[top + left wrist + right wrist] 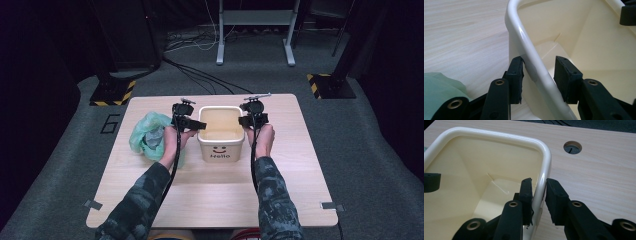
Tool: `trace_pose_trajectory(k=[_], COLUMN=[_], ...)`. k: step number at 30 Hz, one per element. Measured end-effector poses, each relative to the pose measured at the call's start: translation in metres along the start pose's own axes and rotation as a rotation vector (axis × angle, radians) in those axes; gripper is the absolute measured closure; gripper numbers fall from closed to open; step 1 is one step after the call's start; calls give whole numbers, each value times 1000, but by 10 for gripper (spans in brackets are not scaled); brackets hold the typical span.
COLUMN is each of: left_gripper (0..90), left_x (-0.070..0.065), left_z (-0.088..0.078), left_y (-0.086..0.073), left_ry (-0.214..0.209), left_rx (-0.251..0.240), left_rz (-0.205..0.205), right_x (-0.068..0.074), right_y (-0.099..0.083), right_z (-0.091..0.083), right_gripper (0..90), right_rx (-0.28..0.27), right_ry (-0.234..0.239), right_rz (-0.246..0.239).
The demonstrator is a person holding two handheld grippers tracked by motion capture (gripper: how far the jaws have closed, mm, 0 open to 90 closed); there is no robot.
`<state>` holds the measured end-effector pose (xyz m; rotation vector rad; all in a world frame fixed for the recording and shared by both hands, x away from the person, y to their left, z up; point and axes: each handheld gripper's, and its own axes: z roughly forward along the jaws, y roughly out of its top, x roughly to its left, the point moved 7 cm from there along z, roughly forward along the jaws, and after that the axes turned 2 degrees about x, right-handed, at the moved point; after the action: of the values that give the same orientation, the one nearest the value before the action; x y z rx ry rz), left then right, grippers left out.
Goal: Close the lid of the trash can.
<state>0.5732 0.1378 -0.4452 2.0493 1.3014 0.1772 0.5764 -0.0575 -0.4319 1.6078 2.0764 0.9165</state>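
Note:
A cream plastic bin (221, 145) with a smiley face and "Hello" on its front stands empty at the middle of the wooden table (210, 200). My left gripper (200, 124) straddles the bin's left rim (529, 50). Its outer pad (515, 75) rests against the wall, while the inner pad (565, 75) stands off the rim, so this gripper (539, 72) is open. My right gripper (243, 120) has its jaws on either side of the bin's right rim (544, 162). In the right gripper view both pads of the right gripper (539, 188) press on that rim.
A crumpled pale green plastic bag (149, 136) lies on the table just left of the bin, beside my left hand; its edge shows as green bag (439, 87). A round cable hole (572, 147) is in the tabletop beyond the bin. Cables and stand feet lie on the floor behind.

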Motion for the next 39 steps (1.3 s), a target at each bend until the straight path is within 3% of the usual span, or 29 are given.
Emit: trace_pose_trajectory(k=[6, 9, 12, 15, 16, 18, 19, 20, 22, 23, 24, 32, 34, 39], left_gripper=[568, 544, 511, 339, 279, 259, 209, 196, 146, 145, 143, 96, 73, 62], left_x=[1, 0, 2, 5, 6, 6, 6, 6, 7, 7, 8, 7, 8, 12], left_z=[2, 7, 8, 3, 0, -6, -10, -10, -19, -19, -23, -50, -62, -78], left_y=[-2, -6, -7, -6, -5, -4, -5, -5, -8, -8, -9, -25, -36, -58], left_ry=[-29, -13, -14, -6, 3, 15, 25, 25, 40, 40, 44, 46, 45, 51], left_rx=[-3, 21, 15, -4, -15, -31, -40, -40, -53, -53, -64, -111, -135, -164], left_rz=[-39, -32, -42, -57, -51, -41, -31, -31, -6, -6, 1, 56, 75, 104], right_x=[-3, -3, -3, -5, -8, -9, -11, -11, -12, -12, -11, -8, -8, -10], right_y=[4, 4, 4, 1, -1, -2, -4, -4, -5, -5, -6, -14, -22, -38], right_z=[5, 6, 6, 5, 5, 5, 2, 2, -6, -6, -13, -42, -56, -69], right_gripper=[747, 745, 729, 593, 484, 464, 354, 354, 239, 239, 194, 140, 128, 104], right_rx=[1, 0, -3, -4, 1, -1, -8, -8, -36, -36, -51, -101, -119, -138], right_ry=[15, 19, 25, 27, 28, 36, 45, 45, 63, 63, 90, 102, 95, 88], right_rz=[-13, -15, -11, -4, 13, 20, 28, 28, 32, 32, 32, -13, -52, -70])
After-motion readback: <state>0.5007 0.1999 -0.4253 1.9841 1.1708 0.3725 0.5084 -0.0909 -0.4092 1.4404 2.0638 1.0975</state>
